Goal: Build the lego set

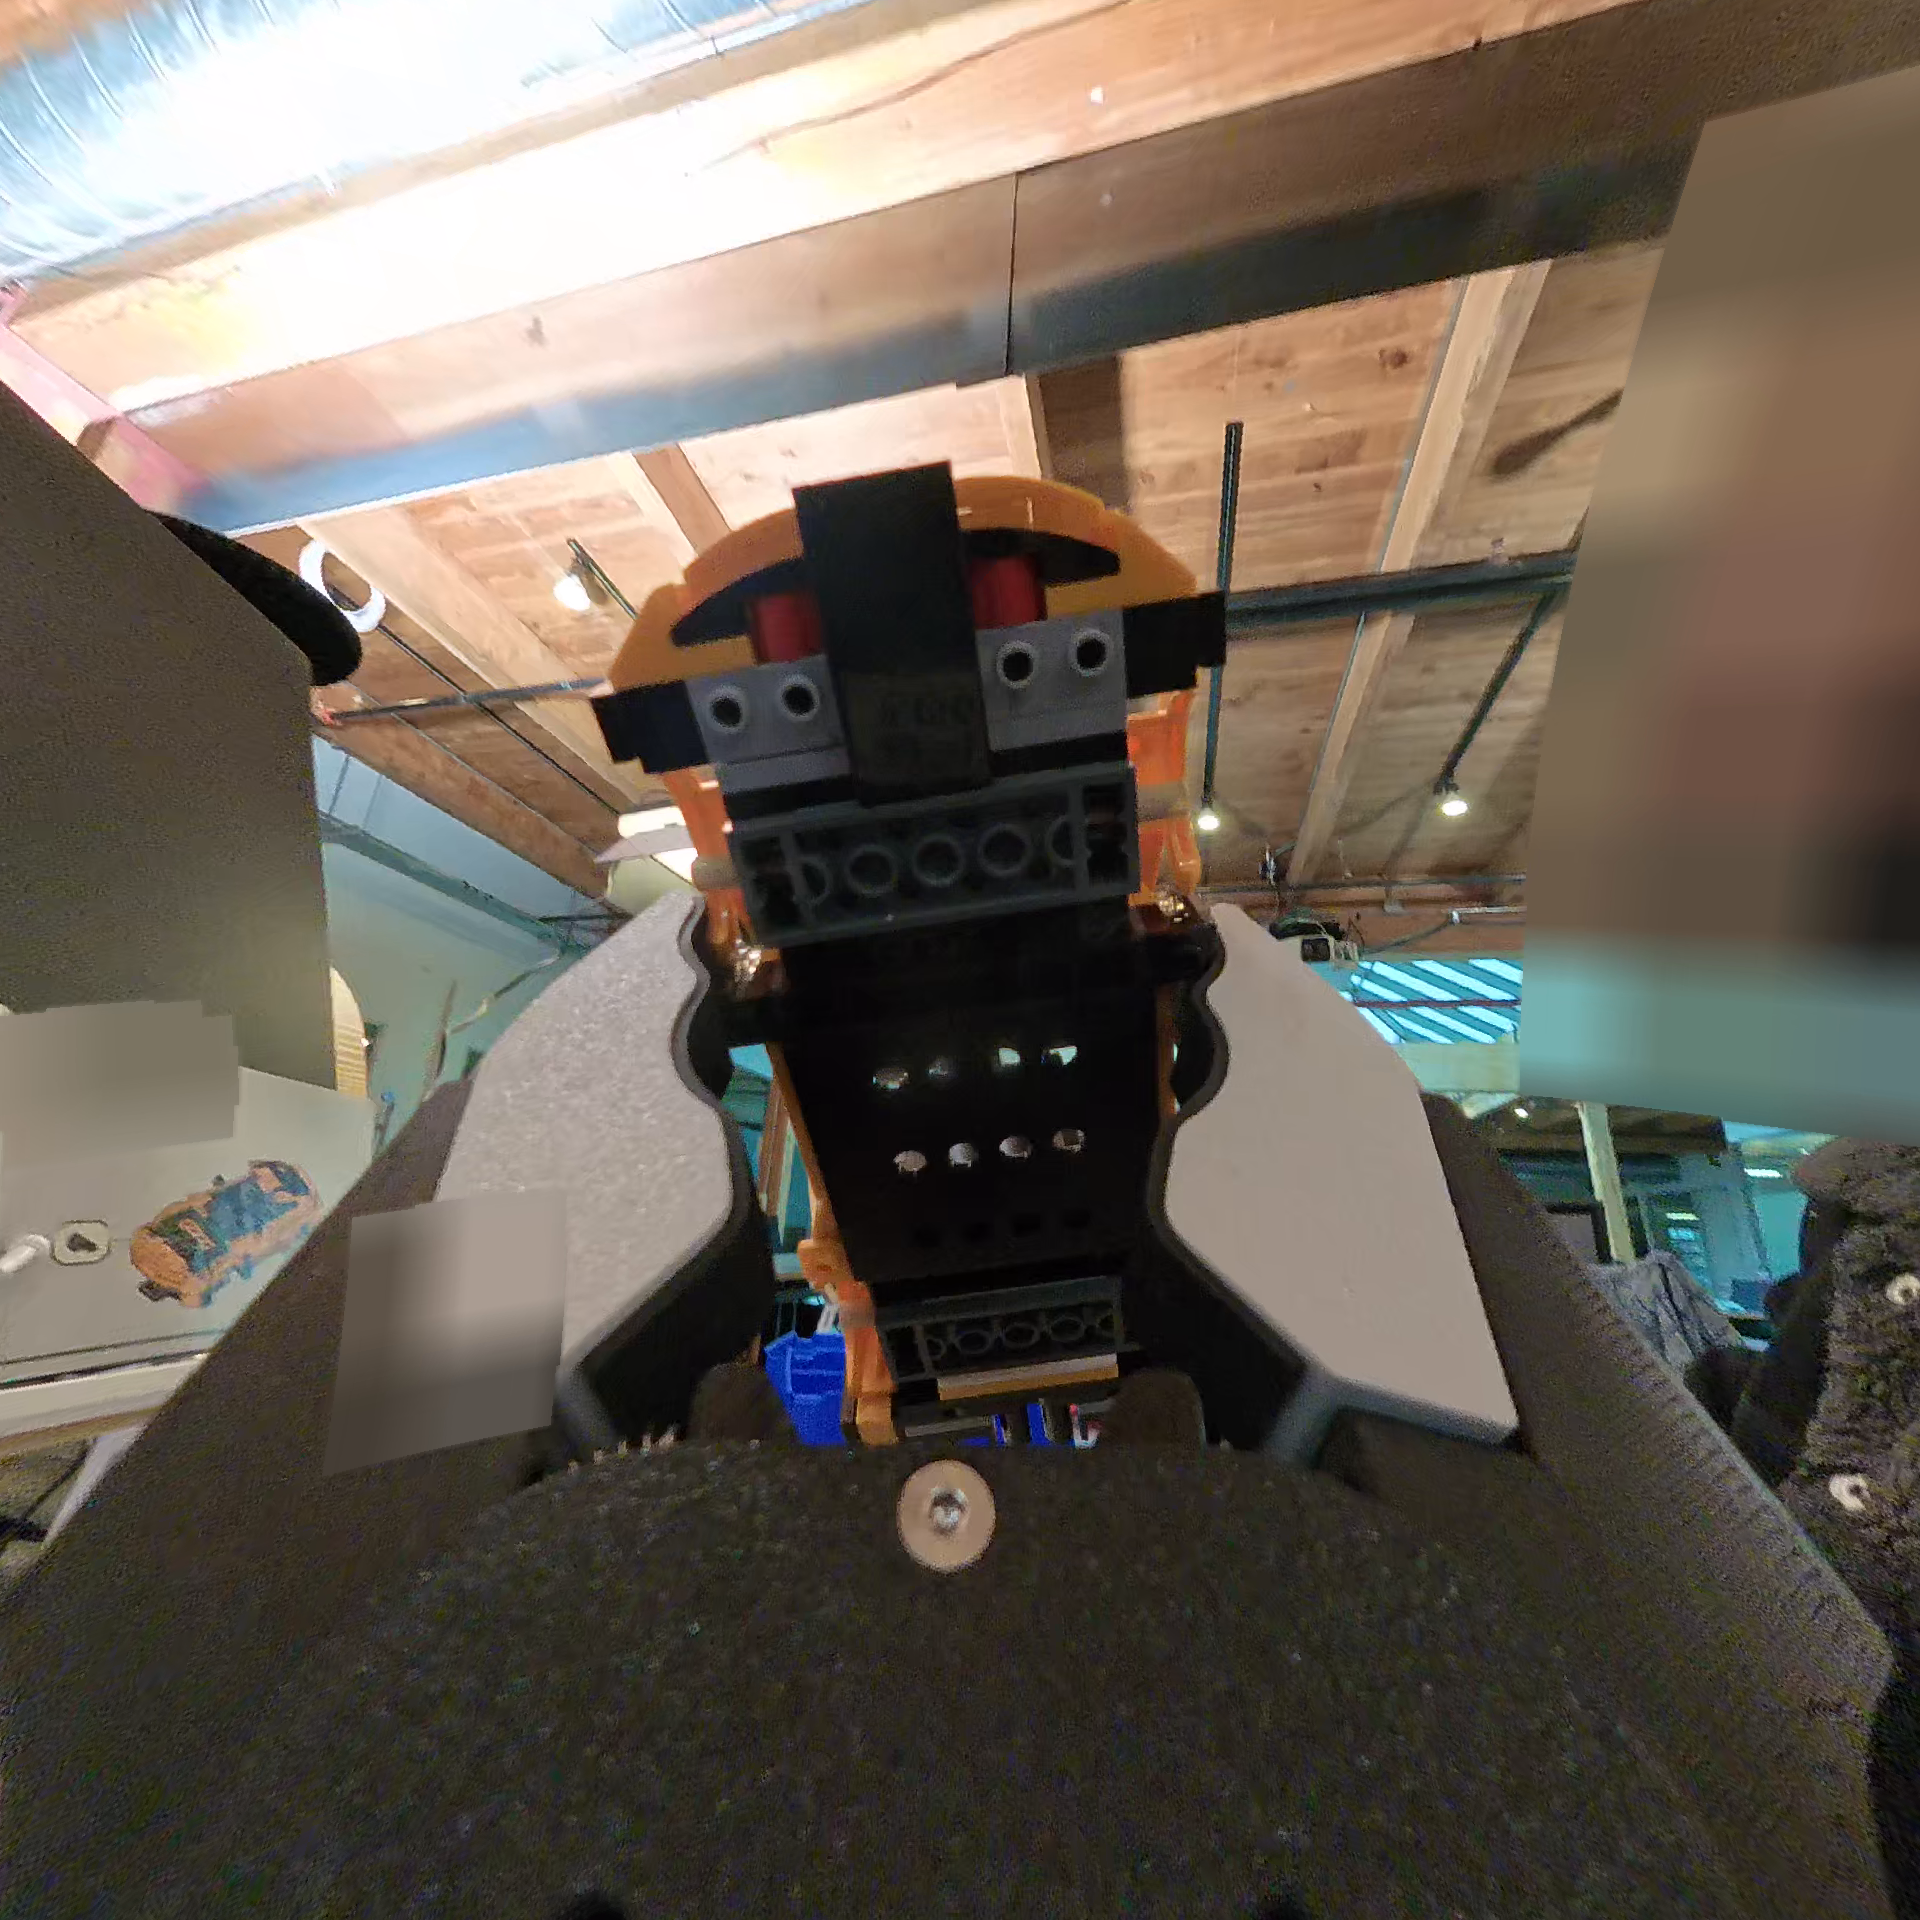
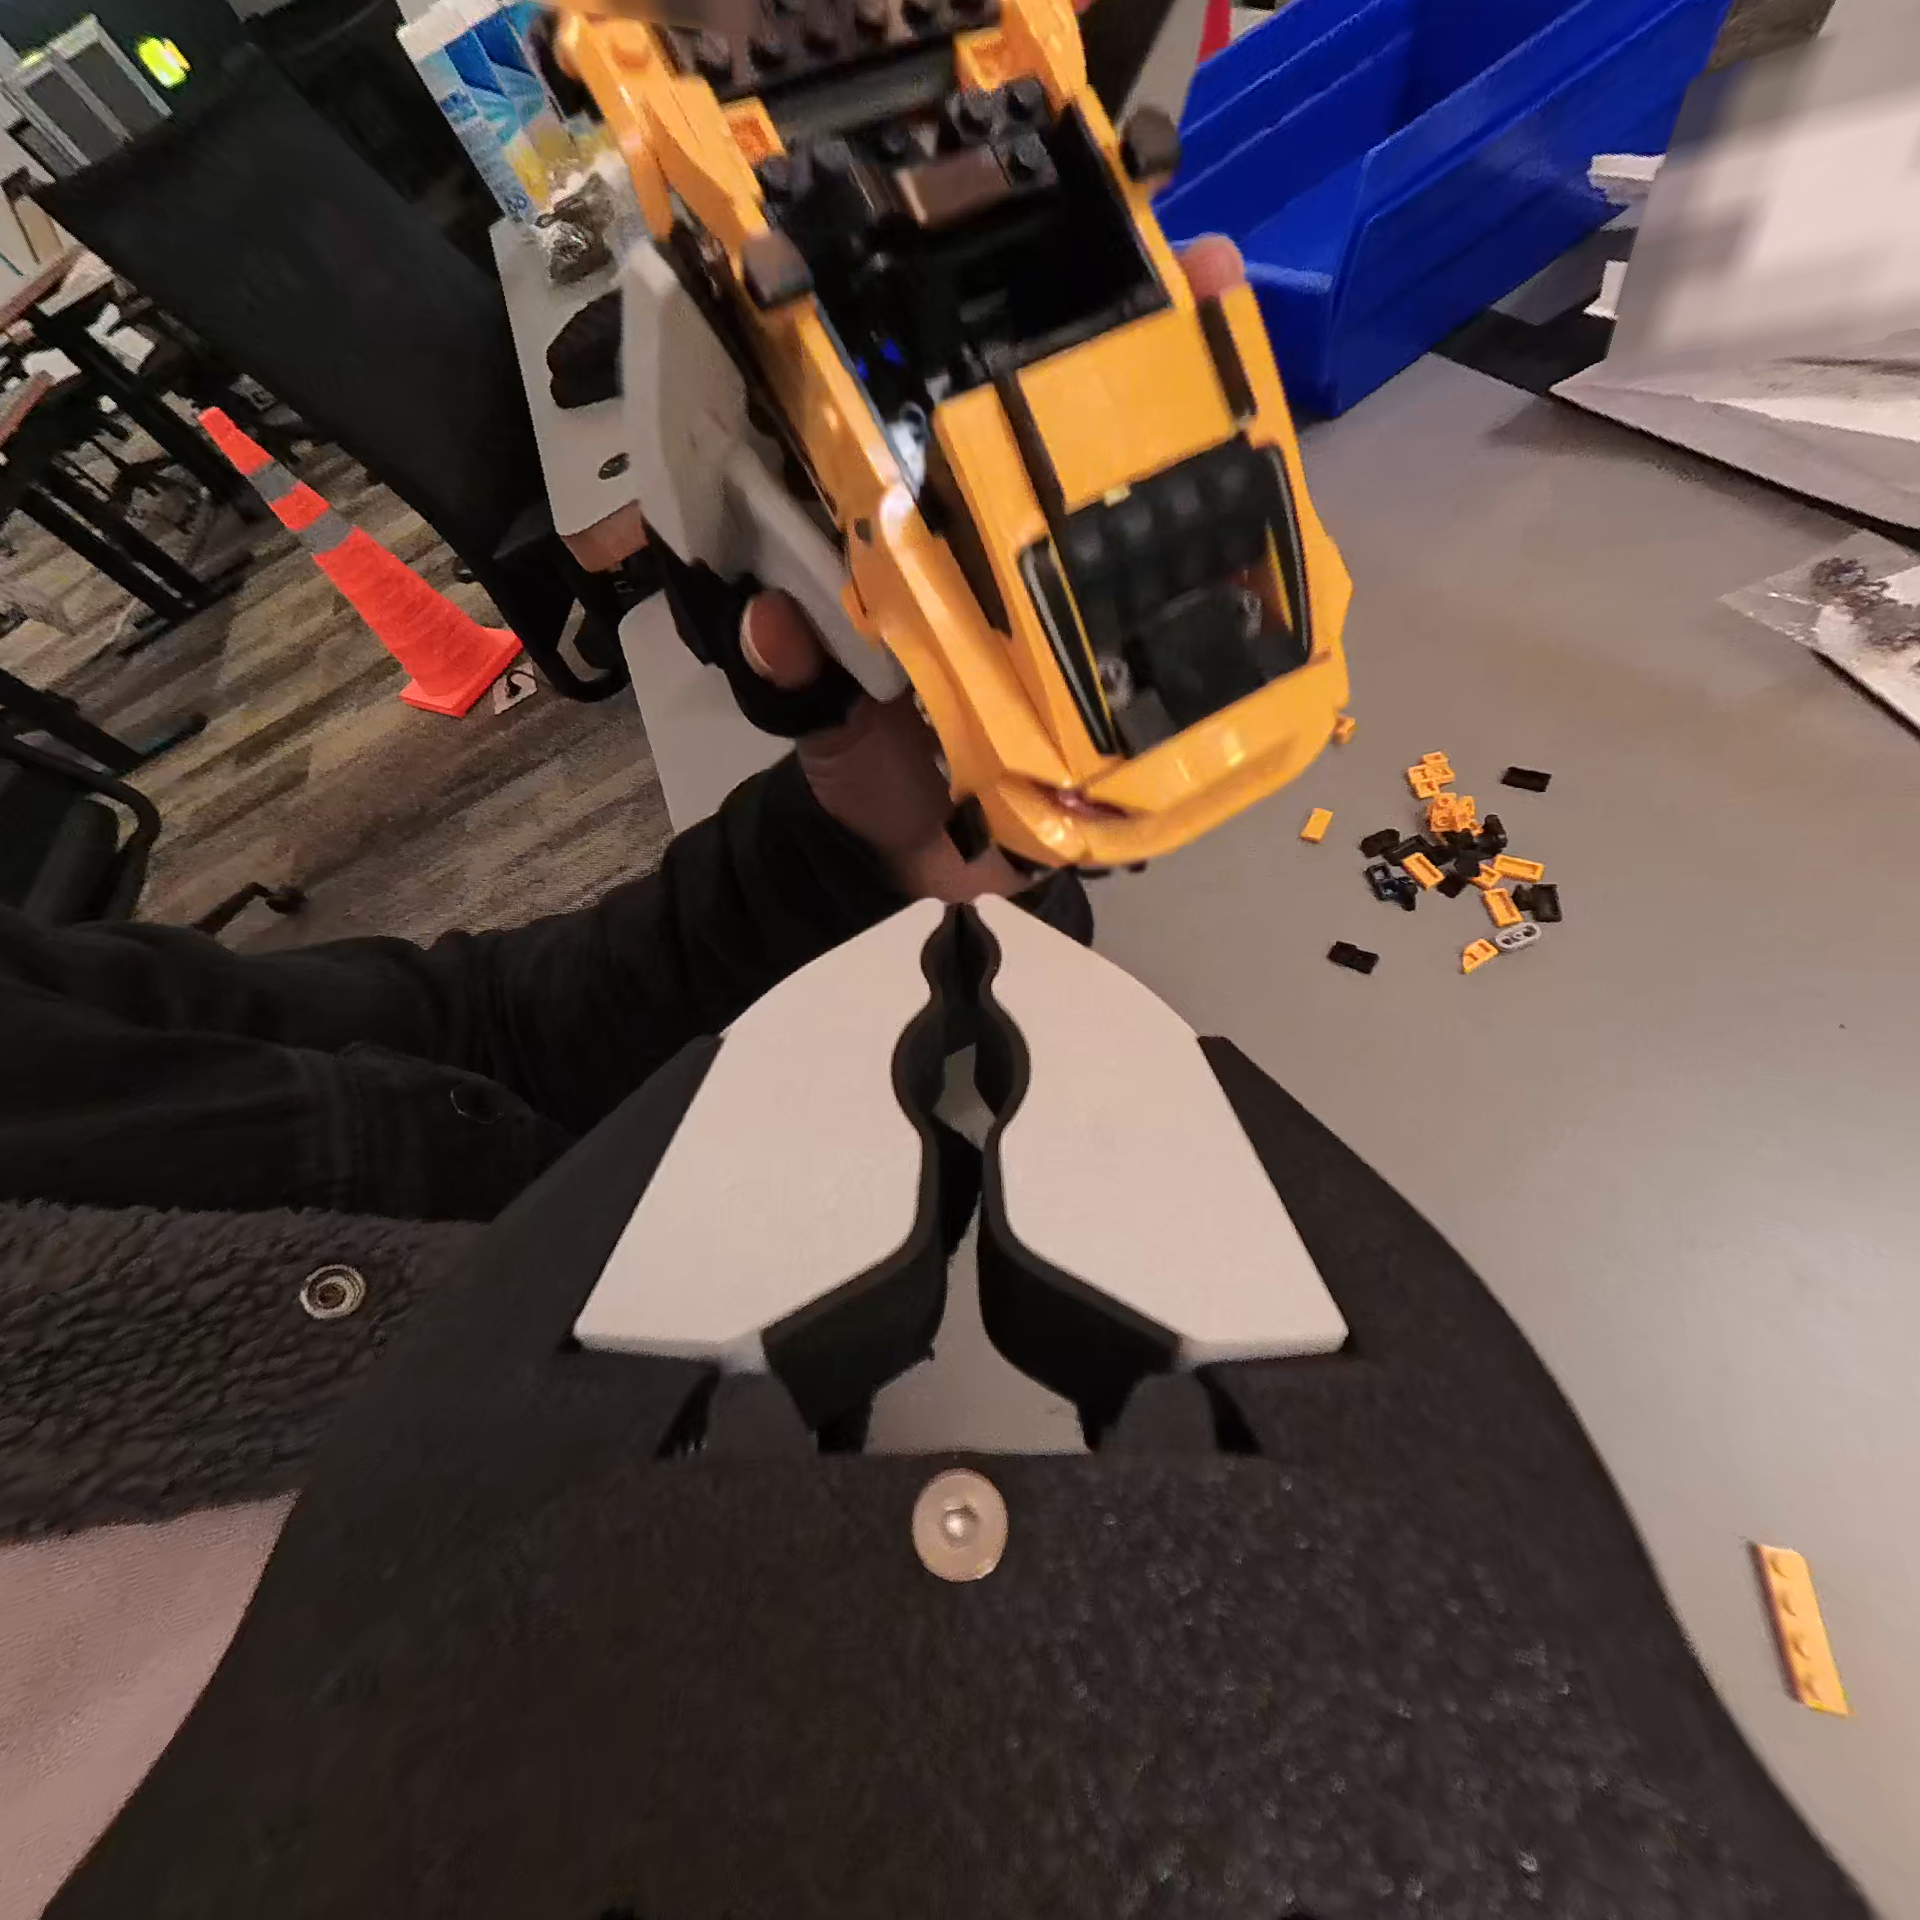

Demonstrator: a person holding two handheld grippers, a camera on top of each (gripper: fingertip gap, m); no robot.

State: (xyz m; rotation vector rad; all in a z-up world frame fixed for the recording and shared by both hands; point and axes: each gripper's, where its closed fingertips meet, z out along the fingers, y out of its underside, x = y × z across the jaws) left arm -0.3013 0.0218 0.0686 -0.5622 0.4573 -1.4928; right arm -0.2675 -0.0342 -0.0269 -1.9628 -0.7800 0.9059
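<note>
Between left gripper (image 1: 951, 997) fingers: lego car (image 1: 935, 935), underside only; right view shows top, right gripper (image 2: 961, 909) closed empty.

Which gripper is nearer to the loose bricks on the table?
Right. The right gripper hangs shut above the table, left of the loose bricks. The left gripper holds the car up, farther off.
</note>
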